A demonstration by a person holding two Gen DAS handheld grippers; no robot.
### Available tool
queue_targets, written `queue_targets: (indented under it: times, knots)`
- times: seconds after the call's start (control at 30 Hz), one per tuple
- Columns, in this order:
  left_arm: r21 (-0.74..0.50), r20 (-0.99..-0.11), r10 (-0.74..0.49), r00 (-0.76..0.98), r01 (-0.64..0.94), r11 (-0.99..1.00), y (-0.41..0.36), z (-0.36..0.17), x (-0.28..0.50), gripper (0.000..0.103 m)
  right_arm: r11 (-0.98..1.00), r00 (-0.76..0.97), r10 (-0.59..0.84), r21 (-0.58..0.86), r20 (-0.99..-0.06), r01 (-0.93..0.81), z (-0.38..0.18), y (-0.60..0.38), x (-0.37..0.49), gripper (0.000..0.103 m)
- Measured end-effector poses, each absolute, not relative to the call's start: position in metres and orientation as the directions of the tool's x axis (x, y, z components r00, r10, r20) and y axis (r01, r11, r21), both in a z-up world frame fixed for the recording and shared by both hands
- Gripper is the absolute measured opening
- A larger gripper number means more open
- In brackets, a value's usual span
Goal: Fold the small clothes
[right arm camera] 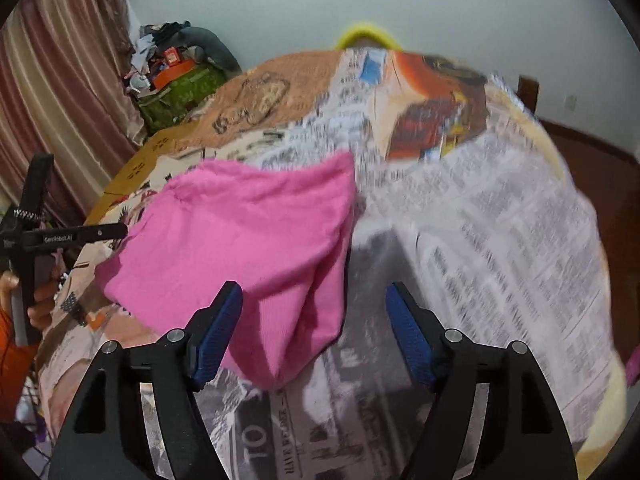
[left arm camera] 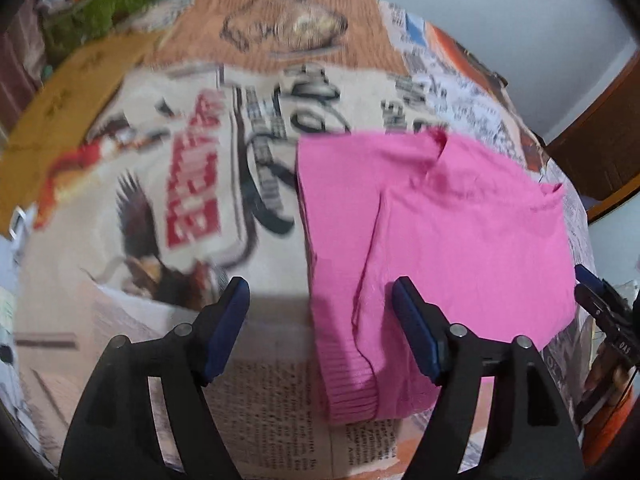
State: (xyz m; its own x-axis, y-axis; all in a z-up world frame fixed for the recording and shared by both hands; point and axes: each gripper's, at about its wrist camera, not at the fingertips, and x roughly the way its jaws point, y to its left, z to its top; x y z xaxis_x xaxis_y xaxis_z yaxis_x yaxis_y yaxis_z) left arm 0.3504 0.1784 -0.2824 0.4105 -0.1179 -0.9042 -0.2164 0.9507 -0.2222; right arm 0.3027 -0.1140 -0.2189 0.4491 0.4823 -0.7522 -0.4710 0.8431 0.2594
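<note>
A pink knit garment point(left arm camera: 436, 240) lies folded on the newspaper-covered table point(left arm camera: 208, 168), its ribbed cuff toward me. My left gripper point(left arm camera: 320, 316) is open and empty, hovering over the garment's near left edge. In the right wrist view the same pink garment point(right arm camera: 248, 248) lies at centre left. My right gripper point(right arm camera: 316, 328) is open and empty above the garment's near right corner. The right gripper also shows at the right edge of the left wrist view point(left arm camera: 600, 304), and the left gripper shows at the left edge of the right wrist view point(right arm camera: 72, 236).
Newspapers cover the round table point(right arm camera: 500, 220). A brown cardboard sheet point(left arm camera: 60, 92) lies at its far left. A cluttered green bag point(right arm camera: 180, 88) and a pink curtain point(right arm camera: 60, 92) stand behind. A yellow object point(right arm camera: 364, 34) peeks over the far edge.
</note>
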Motion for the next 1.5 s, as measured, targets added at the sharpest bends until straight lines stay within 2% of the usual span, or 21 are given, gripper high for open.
queue_targets:
  times: [0.27, 0.4, 0.47, 0.53, 0.67, 0.73, 0.83, 1.13, 1.23, 1.43, 1.5]
  knots:
    - [-0.128, -0.904, -0.042, 0.425, -0.177, 0.976, 0.165, -0.282, 0.343, 0.077, 0.881, 0.467, 0.356, 0.124, -0.809, -0.457, -0.233, -0.132, 0.289, 0.071]
    - [-0.13, -0.903, -0.043, 0.427, -0.177, 0.975, 0.166, -0.28, 0.336, 0.077, 0.871, 0.486, 0.411, 0.176, -0.771, -0.458, -0.221, -0.145, 0.283, 0.069]
    - [-0.133, -0.905, -0.047, 0.423, -0.175, 0.976, 0.165, -0.281, 0.336, 0.077, 0.848, 0.473, 0.464, 0.221, -0.749, -0.482, -0.216, -0.143, 0.281, 0.061]
    - [-0.122, -0.907, -0.038, 0.42, -0.175, 0.977, 0.163, -0.282, 0.335, 0.077, 0.822, 0.44, 0.508, 0.263, -0.741, -0.506, -0.217, -0.136, 0.282, 0.049]
    - [-0.109, -0.908, -0.026, 0.418, -0.174, 0.979, 0.161, -0.285, 0.336, 0.078, 0.793, 0.383, 0.542, 0.304, -0.748, -0.528, -0.23, -0.118, 0.291, 0.031]
    - [-0.097, -0.909, -0.018, 0.417, -0.171, 0.98, 0.159, -0.288, 0.336, 0.079, 0.775, 0.352, 0.571, 0.347, -0.742, -0.528, -0.235, -0.114, 0.294, 0.016]
    - [-0.086, -0.909, -0.005, 0.418, -0.174, 0.981, 0.159, -0.289, 0.336, 0.082, 0.759, 0.333, 0.596, 0.379, -0.73, -0.528, -0.236, -0.113, 0.291, 0.008]
    - [-0.044, -0.907, 0.036, 0.42, -0.18, 0.983, 0.155, -0.291, 0.337, 0.085, 0.783, 0.389, 0.566, 0.326, -0.727, -0.531, -0.224, -0.132, 0.27, 0.004]
    - [-0.025, -0.906, 0.054, 0.42, -0.181, 0.983, 0.154, -0.292, 0.337, 0.088, 0.826, 0.423, 0.505, 0.277, -0.752, -0.491, -0.226, -0.141, 0.268, 0.0]
    - [-0.094, -0.911, -0.008, 0.412, -0.19, 0.977, 0.163, -0.287, 0.337, 0.086, 0.846, 0.42, 0.48, 0.28, -0.77, -0.453, -0.217, -0.159, 0.269, 0.001]
    - [-0.139, -0.908, -0.046, 0.417, -0.197, 0.971, 0.167, -0.282, 0.337, 0.086, 0.843, 0.421, 0.487, 0.285, -0.765, -0.457, -0.211, -0.156, 0.271, 0.006]
